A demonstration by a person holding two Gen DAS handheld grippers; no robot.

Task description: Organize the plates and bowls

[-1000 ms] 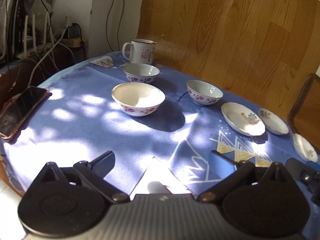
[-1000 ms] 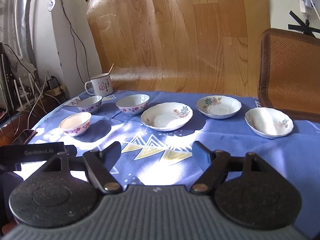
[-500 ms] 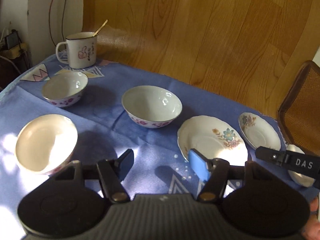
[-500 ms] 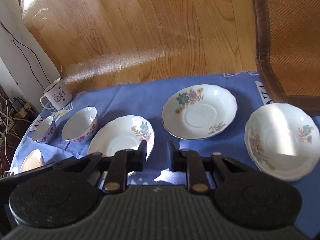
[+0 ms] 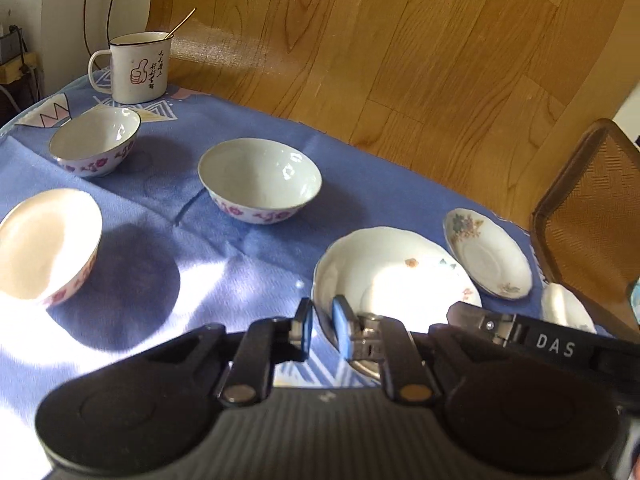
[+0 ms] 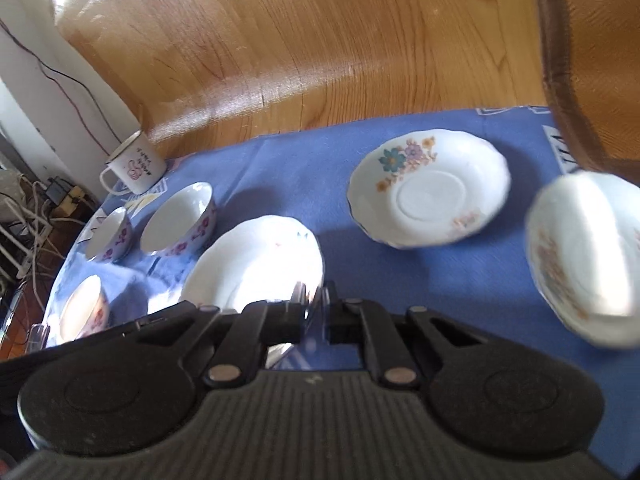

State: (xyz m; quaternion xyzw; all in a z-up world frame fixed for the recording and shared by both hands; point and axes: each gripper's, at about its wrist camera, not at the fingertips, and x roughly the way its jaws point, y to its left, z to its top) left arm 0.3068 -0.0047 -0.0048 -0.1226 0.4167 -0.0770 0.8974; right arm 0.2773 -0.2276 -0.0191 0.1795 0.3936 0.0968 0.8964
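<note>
- The left gripper (image 5: 320,322) has its fingers closed tight on the near rim of the scalloped white flowered china plate (image 5: 400,264).
- The right gripper (image 6: 314,300) has its fingers pinched on the same plate's rim.
- It lies on the blue-clothed worktop (image 5: 240,264).

Three bowls and three plates are sitting upright on the blue cloth. In the left wrist view, a white bowl (image 5: 48,248) with pink flowers is catching strong sunlight at the left edge of the frame. A second floral bowl (image 5: 96,146) is resting at upper left, and a third bowl (image 5: 260,180) is standing near the centre, well apart from both. A scalloped white plate (image 5: 396,276) is lying at lower centre-right, washed out by glare. A smaller flowered plate (image 5: 488,252) is lying just beside it to the right. In the right wrist view, a third plate (image 6: 584,256) is appearing blurred at the right edge.
</note>
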